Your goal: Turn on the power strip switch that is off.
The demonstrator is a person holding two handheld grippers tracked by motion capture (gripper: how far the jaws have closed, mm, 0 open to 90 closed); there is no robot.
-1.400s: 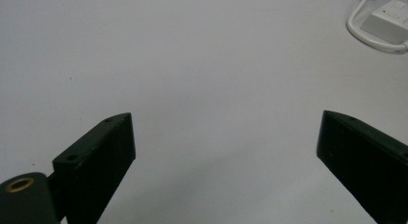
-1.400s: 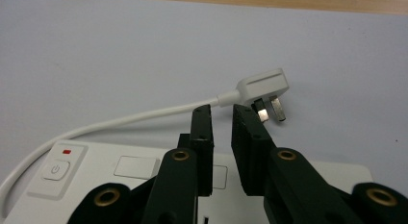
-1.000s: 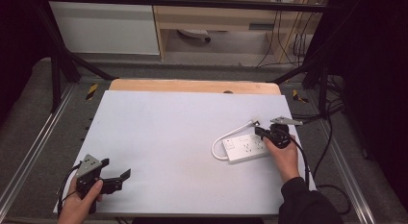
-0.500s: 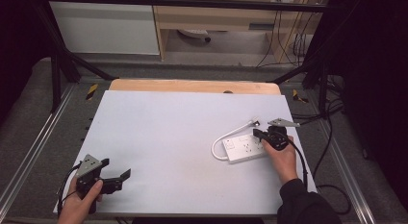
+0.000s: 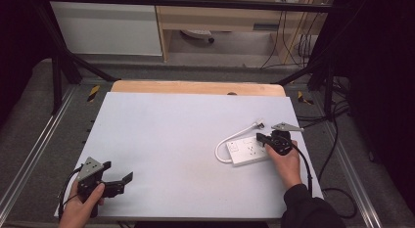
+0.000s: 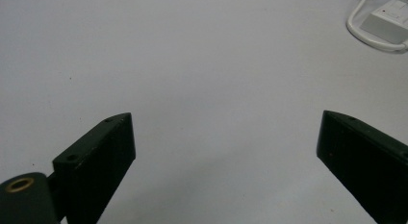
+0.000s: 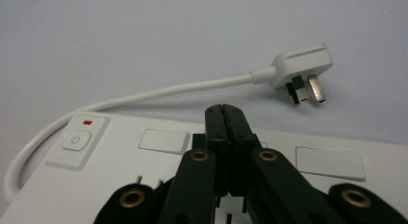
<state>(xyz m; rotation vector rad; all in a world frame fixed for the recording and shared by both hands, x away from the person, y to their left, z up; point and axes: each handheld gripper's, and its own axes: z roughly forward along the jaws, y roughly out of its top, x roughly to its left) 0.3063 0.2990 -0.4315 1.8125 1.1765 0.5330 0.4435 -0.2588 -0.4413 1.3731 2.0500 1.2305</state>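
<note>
No readable text on the white plastic power strip [image 5: 248, 150]; just a power-symbol button [image 7: 76, 140] with a red indicator above it. Strip sits right of centre on the white worktop [image 5: 186, 135]. Right tool [image 7: 225, 113] over the strip, jaws pressed together, holding nothing. Three-pin plug [image 7: 302, 70] lies just beyond the strip. Left tool [image 6: 226, 147] well apart from the strip, jaws spread wide.

Flat white rectangular tabletop [image 5: 186, 140], matte, bare wooden strip along far edge. White plastic power strip [image 5: 247, 150] lies flat on it, directly under closed black fingers [image 7: 226, 132] of right gripper [image 5: 261, 138]. Short white cable [image 7: 159, 92] loops beyond fingertips to white three-pin plug [image 7: 300, 65], lying on tabletop just past them. Bare tabletop between spread left gripper fingers [image 6: 98, 152].
</note>
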